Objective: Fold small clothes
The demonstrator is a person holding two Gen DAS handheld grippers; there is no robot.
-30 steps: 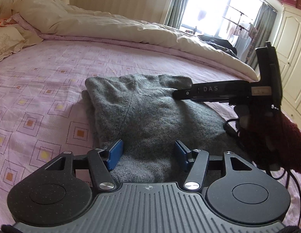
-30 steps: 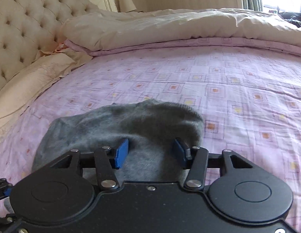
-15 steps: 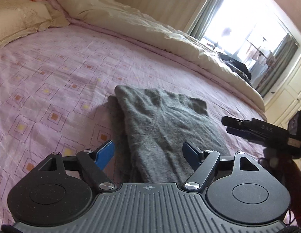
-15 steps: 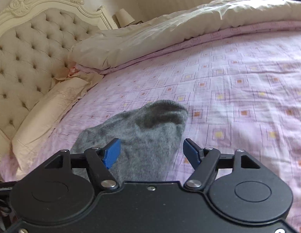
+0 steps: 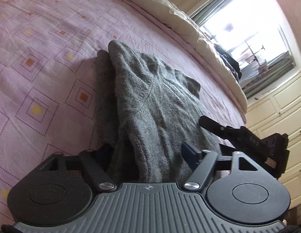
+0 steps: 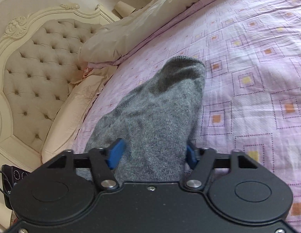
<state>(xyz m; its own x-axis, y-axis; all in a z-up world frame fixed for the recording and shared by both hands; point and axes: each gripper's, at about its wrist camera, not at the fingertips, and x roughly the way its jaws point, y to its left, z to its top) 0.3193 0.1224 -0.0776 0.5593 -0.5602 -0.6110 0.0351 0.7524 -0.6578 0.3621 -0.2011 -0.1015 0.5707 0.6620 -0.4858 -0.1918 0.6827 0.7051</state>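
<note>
A grey knit garment (image 5: 150, 97) lies folded lengthwise on the pink patterned bedsheet (image 5: 43, 62). My left gripper (image 5: 148, 151) is closing on its near edge. The cloth bunches up between the blue pads and hides the left one. In the right wrist view the same garment (image 6: 160, 106) rises in a tent toward my right gripper (image 6: 153, 153). Its jaws are closing too, with fabric filling the gap from pad to pad. One of the right gripper's black fingers (image 5: 214, 126) shows at the garment's right side in the left wrist view.
A cream duvet (image 5: 179, 19) is heaped along the far side of the bed. A tufted headboard (image 6: 34, 68) and a pillow (image 6: 68, 120) are on the left. A bright window (image 5: 247, 29) and white cupboards (image 5: 282, 106) stand beyond the bed.
Both grippers rolled and sank closer to the garment. Their jaws spread wider, then narrowed onto its near edge, and the cloth now bunches between the pads.
</note>
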